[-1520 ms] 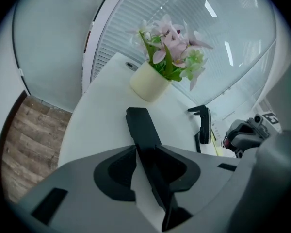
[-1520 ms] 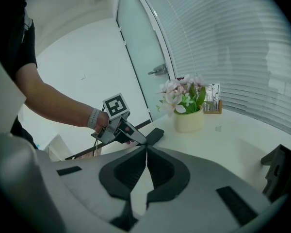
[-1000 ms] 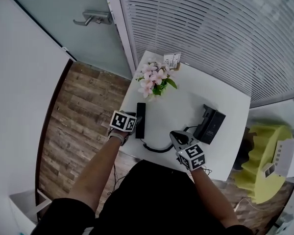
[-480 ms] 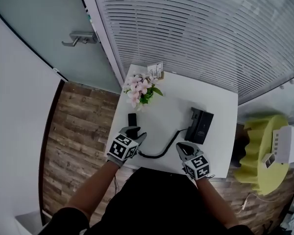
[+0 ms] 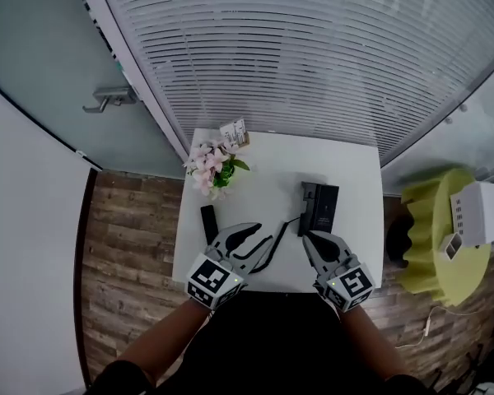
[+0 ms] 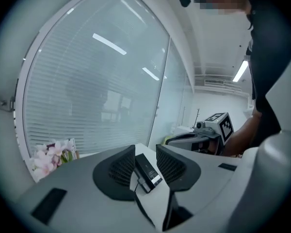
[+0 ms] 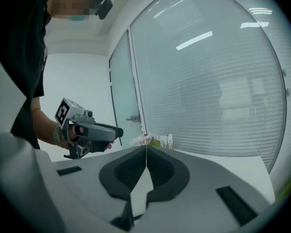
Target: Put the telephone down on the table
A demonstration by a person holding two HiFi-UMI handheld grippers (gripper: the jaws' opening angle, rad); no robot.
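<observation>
So there's one white table (image 5: 267, 183) and the telephone is in two parts on it: one black handset (image 5: 208, 223) lying flat near the left edge, and one base (image 5: 319, 206) over to the right, well apart, with a single cord (image 5: 281, 230) running off the base. One bunch of pink flowers (image 5: 210, 164) and one small card (image 5: 233, 132) sit at the back. Two grippers: the left gripper (image 5: 255, 241) has its jaws spread with nothing in them, and the right gripper (image 5: 307, 237) is pressed together, empty.
</observation>
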